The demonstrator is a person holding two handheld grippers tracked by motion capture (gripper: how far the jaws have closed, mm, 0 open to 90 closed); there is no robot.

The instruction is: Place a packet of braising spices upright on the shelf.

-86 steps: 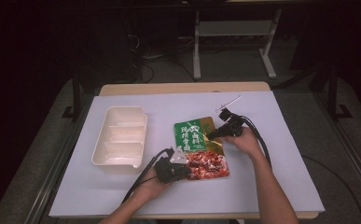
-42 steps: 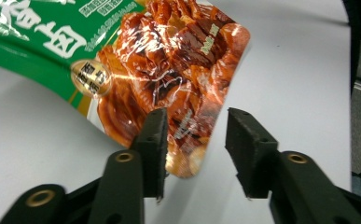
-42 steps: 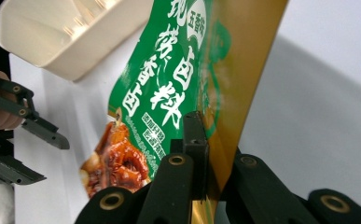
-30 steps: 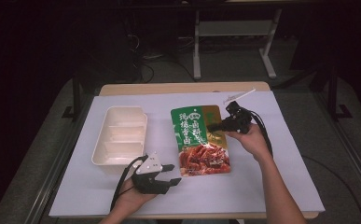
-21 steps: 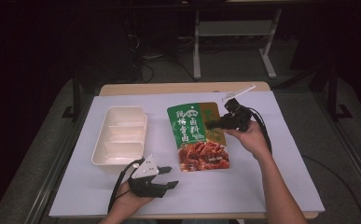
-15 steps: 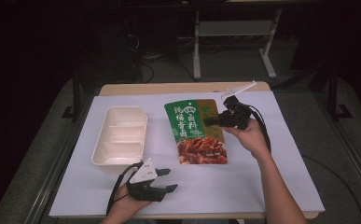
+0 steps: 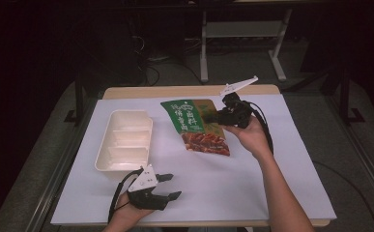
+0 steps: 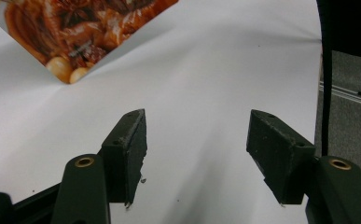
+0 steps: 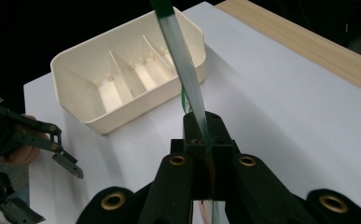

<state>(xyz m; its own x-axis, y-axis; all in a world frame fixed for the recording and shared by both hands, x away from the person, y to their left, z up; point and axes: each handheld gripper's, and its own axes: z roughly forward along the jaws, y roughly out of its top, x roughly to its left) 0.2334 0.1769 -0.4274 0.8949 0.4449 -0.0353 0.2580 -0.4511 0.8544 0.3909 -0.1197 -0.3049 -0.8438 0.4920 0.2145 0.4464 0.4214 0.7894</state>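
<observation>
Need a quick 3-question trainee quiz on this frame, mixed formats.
1. True or false: the right gripper is shut on the food pouch.
2. Multiple choice: the left gripper is A) clamped on the white tray, B) open with nothing between its fingers, C) shut on the pouch.
3. Fill in: the divided tray lies to the ____ of the pouch in the high view.

Key: 1 true; 2 B; 3 left.
</observation>
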